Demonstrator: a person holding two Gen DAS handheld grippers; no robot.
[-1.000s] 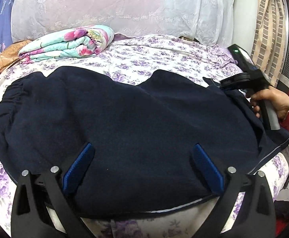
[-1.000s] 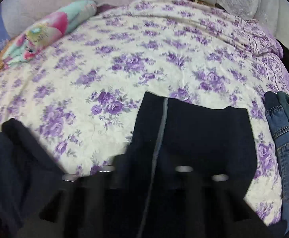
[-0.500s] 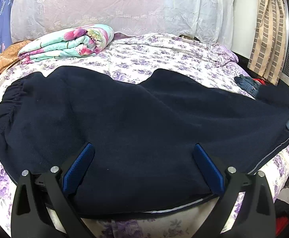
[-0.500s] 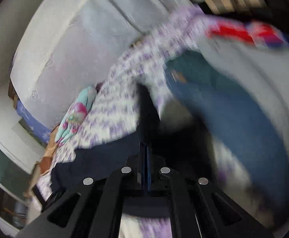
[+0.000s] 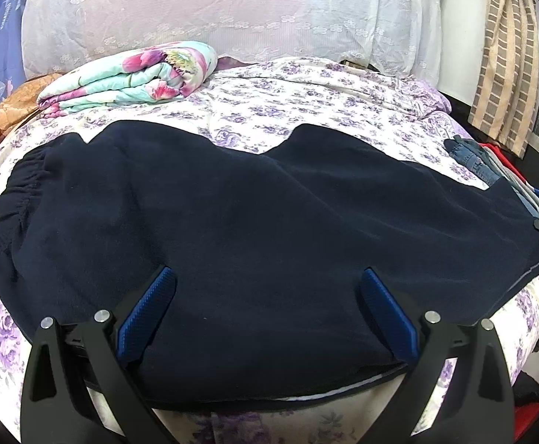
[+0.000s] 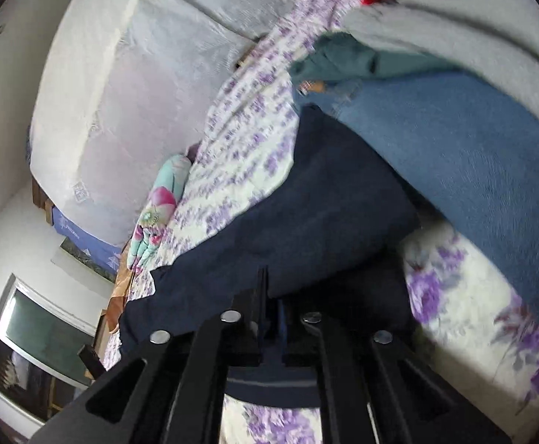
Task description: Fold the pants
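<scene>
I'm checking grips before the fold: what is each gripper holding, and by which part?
The right gripper is shut on the navy pants at the leg-hem end. The left gripper is open, holding nothing.

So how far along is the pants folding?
Early on. The navy pants already lie folded lengthwise on the floral bed. In hand: the right gripper is shut on the leg end, while the left gripper hangs open over them. Folding them shorter remains.

Both pictures are evenly bright with soft shadows, the left view is sharp, the right view is tilted and blurred, and strong fisheye curving darkens all corners.
</scene>
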